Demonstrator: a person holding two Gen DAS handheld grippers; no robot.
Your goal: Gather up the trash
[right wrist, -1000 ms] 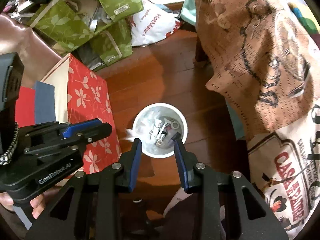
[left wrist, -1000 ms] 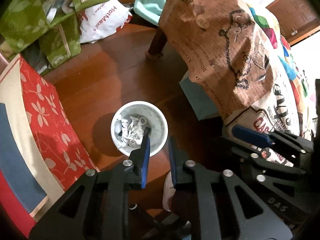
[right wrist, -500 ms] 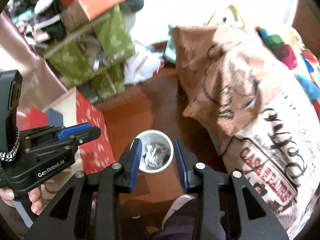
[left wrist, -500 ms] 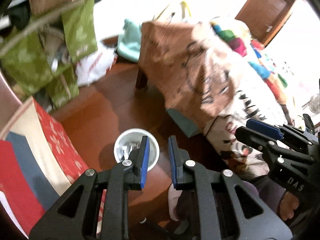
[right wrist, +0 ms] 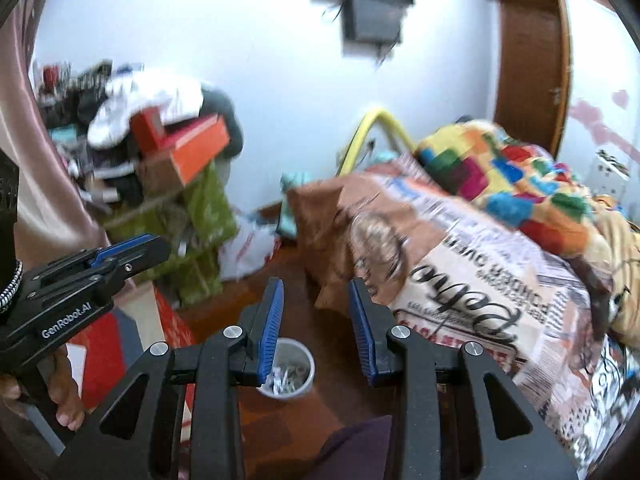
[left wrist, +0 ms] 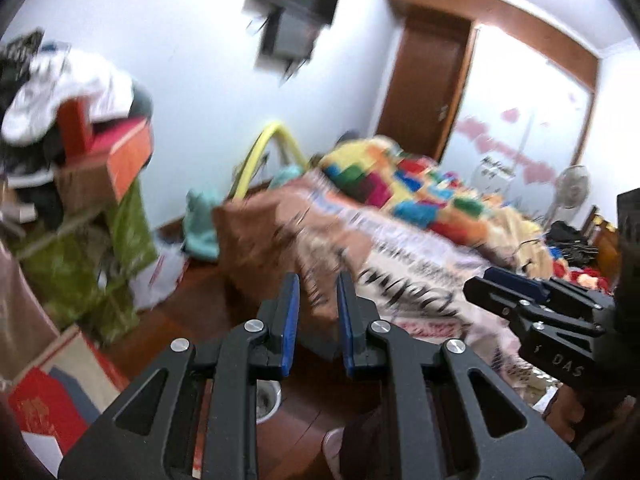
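Note:
A small white bin (right wrist: 298,364) holding pale crumpled trash stands on the wooden floor, far below my right gripper (right wrist: 316,284). That gripper is open, its blue pads empty. In the left wrist view only a sliver of the bin (left wrist: 268,400) shows behind a finger. My left gripper (left wrist: 318,280) has its jaws a narrow gap apart with nothing between them. Each gripper shows from the side in the other's view, the right gripper (left wrist: 492,284) at the right edge and the left gripper (right wrist: 152,246) at the left edge. Both views are blurred.
A bed with a brown printed cover (right wrist: 460,260) and a colourful quilt (right wrist: 500,176) fills the right side. Green bags (right wrist: 204,216) and stacked boxes stand at the left wall. A red flowered box (right wrist: 100,344) lies beside the bin. A dark screen (right wrist: 368,4) hangs on the wall.
Both grippers have risen high above the bin and tipped up from pointing at the floor to pointing across the room. The bin has shrunk and dropped low in both views. The jaws' gaps are unchanged.

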